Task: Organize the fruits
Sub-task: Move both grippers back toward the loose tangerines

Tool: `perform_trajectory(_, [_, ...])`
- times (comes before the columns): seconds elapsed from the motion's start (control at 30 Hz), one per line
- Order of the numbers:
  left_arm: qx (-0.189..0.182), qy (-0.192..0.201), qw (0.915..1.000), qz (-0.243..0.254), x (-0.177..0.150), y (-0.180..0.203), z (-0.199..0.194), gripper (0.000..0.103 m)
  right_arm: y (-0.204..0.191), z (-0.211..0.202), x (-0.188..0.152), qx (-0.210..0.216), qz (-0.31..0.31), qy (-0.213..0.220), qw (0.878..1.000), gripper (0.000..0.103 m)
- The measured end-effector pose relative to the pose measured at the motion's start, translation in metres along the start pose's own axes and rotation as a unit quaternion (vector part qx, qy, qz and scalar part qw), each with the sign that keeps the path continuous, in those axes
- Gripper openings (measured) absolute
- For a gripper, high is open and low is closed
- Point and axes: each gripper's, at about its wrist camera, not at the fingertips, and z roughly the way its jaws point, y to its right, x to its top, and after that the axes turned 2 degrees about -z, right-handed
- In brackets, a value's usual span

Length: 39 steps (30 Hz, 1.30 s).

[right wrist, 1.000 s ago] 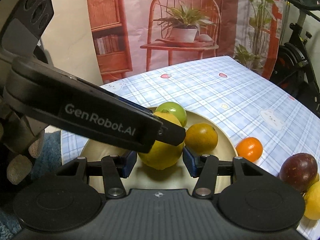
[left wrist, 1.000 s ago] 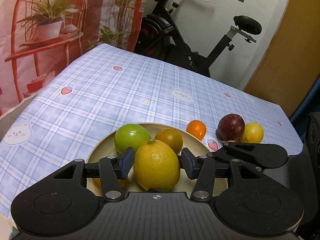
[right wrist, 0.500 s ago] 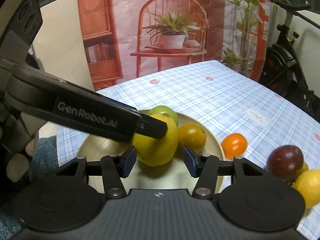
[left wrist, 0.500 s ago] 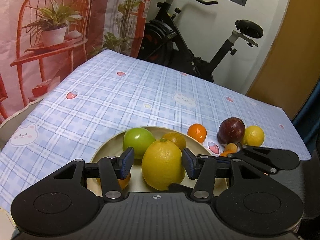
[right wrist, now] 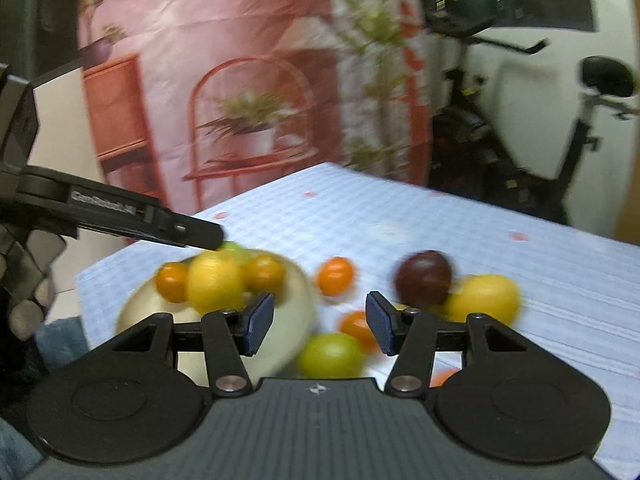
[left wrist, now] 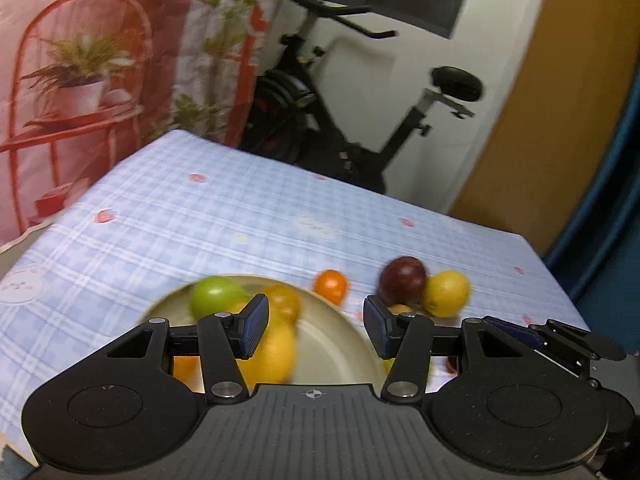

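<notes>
A beige bowl (left wrist: 332, 344) (right wrist: 296, 300) on the checked tablecloth holds a yellow lemon (left wrist: 274, 356) (right wrist: 216, 282), a green fruit (left wrist: 214, 296) and orange fruits (right wrist: 265, 273). My left gripper (left wrist: 316, 330) is open and empty above the bowl. My right gripper (right wrist: 320, 326) is open and empty, over loose fruit: a green lime (right wrist: 330, 354), a small orange (right wrist: 336, 276), a dark purple fruit (right wrist: 424, 278) and a yellow lemon (right wrist: 486, 298). Both views are motion-blurred.
The tablecloth (left wrist: 240, 216) stretches far behind the fruit. An exercise bike (left wrist: 360, 112) stands beyond the far table edge. A printed backdrop with a red chair (right wrist: 248, 120) hangs at the left. The left gripper's body (right wrist: 112, 216) reaches in over the bowl.
My left gripper has let go of the yellow lemon, which now lies in the bowl, and has risen. Both grippers have swung to the right and pulled back from the bowl.
</notes>
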Motion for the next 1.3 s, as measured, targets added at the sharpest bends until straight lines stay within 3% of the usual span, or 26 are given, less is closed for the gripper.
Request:
perform_trajectory(0.2, [-0.027,-0.005,0.999,0.035,-0.015,0.026,0.004,0.055,0.017,-0.036,-0.028,-0.05,0.009,0.004,0.999,0.055])
perform_trajectory(0.37, [-0.028,-0.013,0.9978,0.059,-0.024,0.037,0.005,0.055,0.032,-0.05,-0.04,-0.071,0.038,0.004,0.997,0.055])
perform_trajectory(0.47, [-0.026,-0.008,0.9976,0.063,-0.025,0.037,0.003,0.055,0.037,-0.053,-0.038,-0.072,0.05,0.009,0.996,0.055])
perform_trajectory(0.97, [-0.021,-0.022,0.9971,0.07,-0.027,0.035,0.009,0.055,0.031,-0.036,-0.051,-0.072,0.026,-0.062,0.995,0.054])
perform_trajectory(1.3, [-0.018,-0.026,0.9967,0.074,-0.027,0.036,0.011,0.055,0.034,-0.031,-0.054,-0.071,0.029,-0.077,0.994,0.043])
